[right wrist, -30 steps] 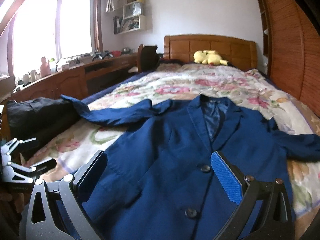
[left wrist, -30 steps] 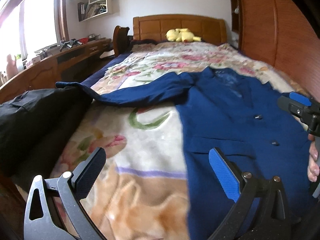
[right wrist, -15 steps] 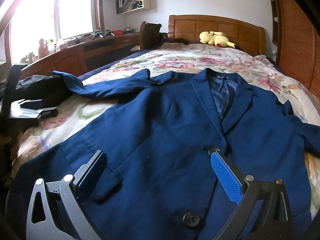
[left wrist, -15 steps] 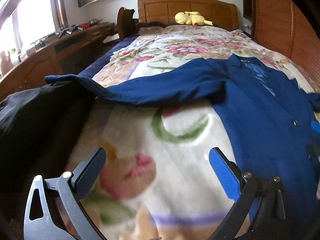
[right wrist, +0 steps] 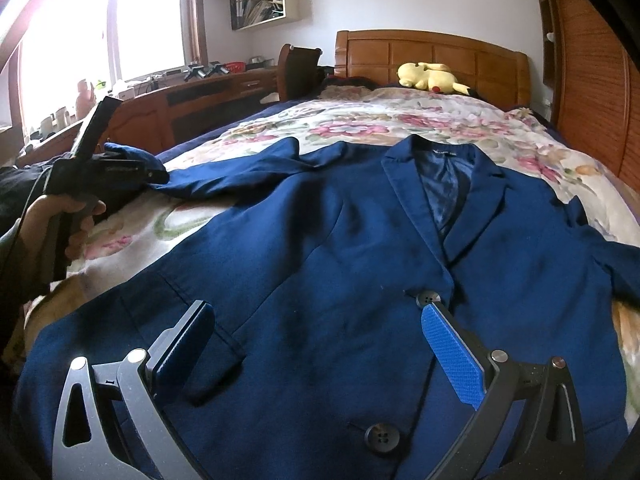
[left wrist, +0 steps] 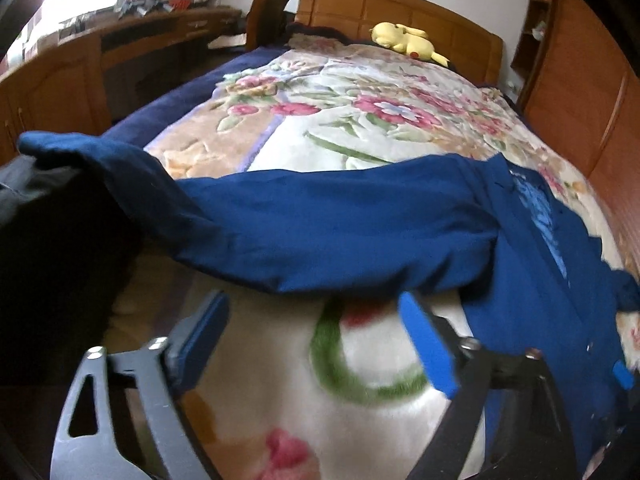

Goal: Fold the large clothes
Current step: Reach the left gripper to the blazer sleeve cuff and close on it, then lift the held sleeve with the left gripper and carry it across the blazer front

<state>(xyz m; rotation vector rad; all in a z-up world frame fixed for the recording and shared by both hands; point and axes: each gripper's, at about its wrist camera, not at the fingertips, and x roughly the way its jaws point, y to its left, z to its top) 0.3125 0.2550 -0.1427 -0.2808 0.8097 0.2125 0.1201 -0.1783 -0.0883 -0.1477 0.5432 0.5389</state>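
A navy blue buttoned suit jacket [right wrist: 340, 264] is lying face up on the floral fleece blanket [left wrist: 380, 120], one sleeve [left wrist: 320, 232] stretching sideways. The left gripper [left wrist: 312, 328] is closing just short of that sleeve, nothing between its pads; the right gripper [right wrist: 316, 332] is hovering spread wide over the jacket front, grasping nothing.

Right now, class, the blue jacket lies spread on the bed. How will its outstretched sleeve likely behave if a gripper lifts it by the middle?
The sleeve would probably flop: it already sags in soft folds over the blanket. Its free cuff end would likely droop and trail. The jacket looks lined at the collar, so it may drag rather than follow lightly.
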